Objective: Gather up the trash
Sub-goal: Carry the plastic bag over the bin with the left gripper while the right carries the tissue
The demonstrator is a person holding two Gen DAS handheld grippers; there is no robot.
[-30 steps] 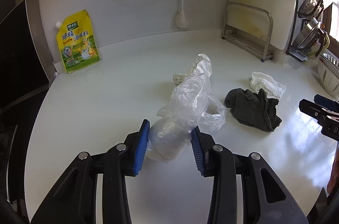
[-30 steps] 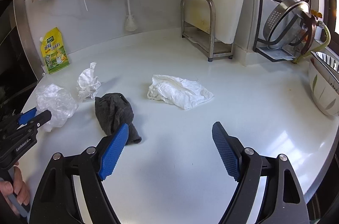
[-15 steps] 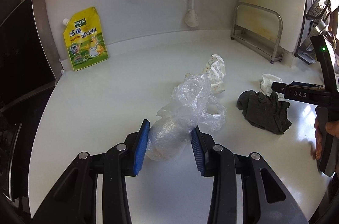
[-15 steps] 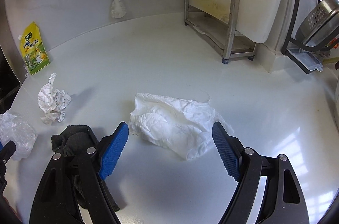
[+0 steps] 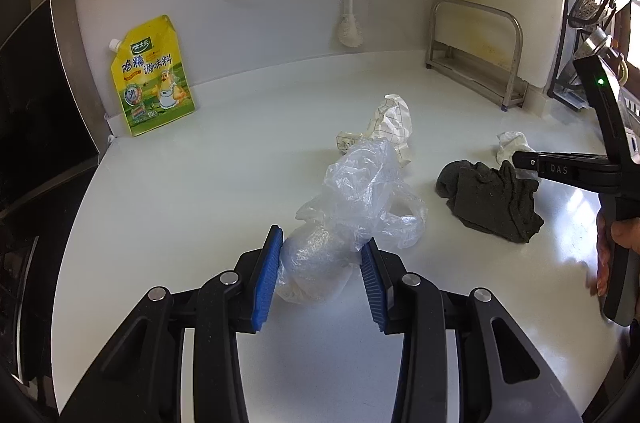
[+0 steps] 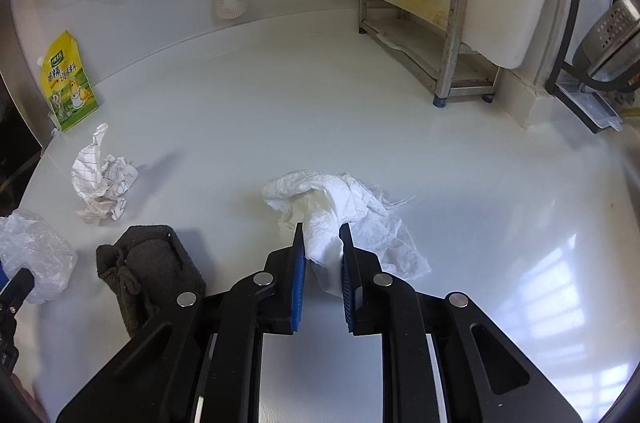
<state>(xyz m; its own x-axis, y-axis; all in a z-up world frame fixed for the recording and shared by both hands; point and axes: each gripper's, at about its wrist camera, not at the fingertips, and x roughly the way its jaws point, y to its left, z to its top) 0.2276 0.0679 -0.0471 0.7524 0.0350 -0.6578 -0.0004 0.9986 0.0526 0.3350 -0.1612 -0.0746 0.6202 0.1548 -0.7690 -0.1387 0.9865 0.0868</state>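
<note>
My left gripper [image 5: 321, 265] pinches the plastic bag [image 5: 352, 211] mid-counter [image 5: 200, 183]; my right gripper [image 6: 323, 255] is clamped on the tissue [image 6: 344, 207].

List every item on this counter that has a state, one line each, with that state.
Left gripper: jaws shut on the clear plastic bag.
Clear plastic bag: crumpled, held.
Right gripper: jaws shut on the white paper towel.
White paper towel: bunched, pinched at its near edge.
Checked crumpled paper: lying loose.
Dark grey cloth: heaped, untouched.
Yellow seasoning pouch: upright against the wall.
</note>
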